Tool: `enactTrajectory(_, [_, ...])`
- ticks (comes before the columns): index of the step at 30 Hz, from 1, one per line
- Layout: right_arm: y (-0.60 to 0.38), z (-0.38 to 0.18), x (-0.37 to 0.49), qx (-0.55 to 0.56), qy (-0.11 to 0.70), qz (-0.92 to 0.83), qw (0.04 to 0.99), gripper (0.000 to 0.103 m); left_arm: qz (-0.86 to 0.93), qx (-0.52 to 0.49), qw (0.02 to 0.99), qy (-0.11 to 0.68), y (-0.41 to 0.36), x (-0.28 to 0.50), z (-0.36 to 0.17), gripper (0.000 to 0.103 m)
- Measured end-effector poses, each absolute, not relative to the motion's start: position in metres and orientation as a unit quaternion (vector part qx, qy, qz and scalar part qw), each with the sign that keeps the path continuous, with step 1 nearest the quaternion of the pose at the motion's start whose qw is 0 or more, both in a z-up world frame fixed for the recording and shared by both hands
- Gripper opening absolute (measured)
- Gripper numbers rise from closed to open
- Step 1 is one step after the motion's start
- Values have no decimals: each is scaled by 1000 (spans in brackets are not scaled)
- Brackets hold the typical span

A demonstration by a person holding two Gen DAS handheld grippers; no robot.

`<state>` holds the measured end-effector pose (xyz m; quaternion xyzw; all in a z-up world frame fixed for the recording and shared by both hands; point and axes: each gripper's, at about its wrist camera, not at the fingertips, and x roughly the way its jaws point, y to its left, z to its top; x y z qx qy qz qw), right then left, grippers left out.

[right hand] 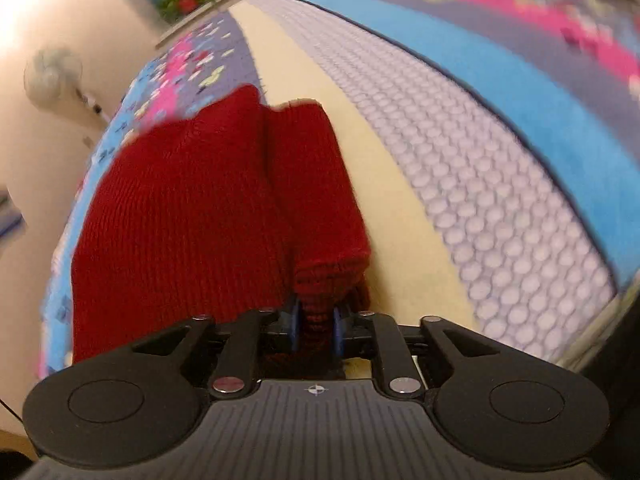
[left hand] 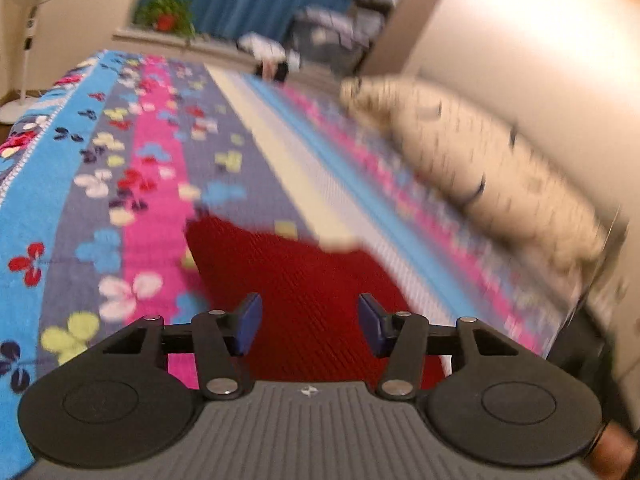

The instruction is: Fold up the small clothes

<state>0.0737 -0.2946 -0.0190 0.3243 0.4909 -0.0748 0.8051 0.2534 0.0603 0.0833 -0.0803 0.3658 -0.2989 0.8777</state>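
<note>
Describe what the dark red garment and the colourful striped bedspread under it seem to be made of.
Dark red ribbed garment: looks like knitted yarn, matte; rows of stitches show. Colourful striped floral bedspread: seemingly soft towelling-like cloth; its pale lilac band has raised dots, possibly woven or embossed.

Floral striped bedspread (left hand: pixel 120 184) — pillow (left hand: pixel 480 168), fan (left hand: pixel 32 8), potted plant (left hand: pixel 166 14).

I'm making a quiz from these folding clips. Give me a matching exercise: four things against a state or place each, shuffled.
Things:
1. left gripper
2. right gripper
3. red knit garment
4. potted plant

States or places:
A. lying on the patterned bedspread
B. open, holding nothing
C. on the ledge beyond the bed
D. shut on red knit

Pairs: 1-B, 2-D, 3-A, 4-C
</note>
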Motion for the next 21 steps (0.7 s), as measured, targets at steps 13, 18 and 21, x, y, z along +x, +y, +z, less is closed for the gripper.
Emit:
enactTrajectory(13, [-301,29,87,310,369,61,874,18,-330,108,838,421,-5,158,20,42])
enactTrajectory(18, [-317,-41,89,340,550,-52,761,32,-342,130,815,450,-9,157,-1,42])
enactTrajectory(21, [-314,-18,91,316,519,-58,792,41,-352,116,821,433,-5,156,8,42])
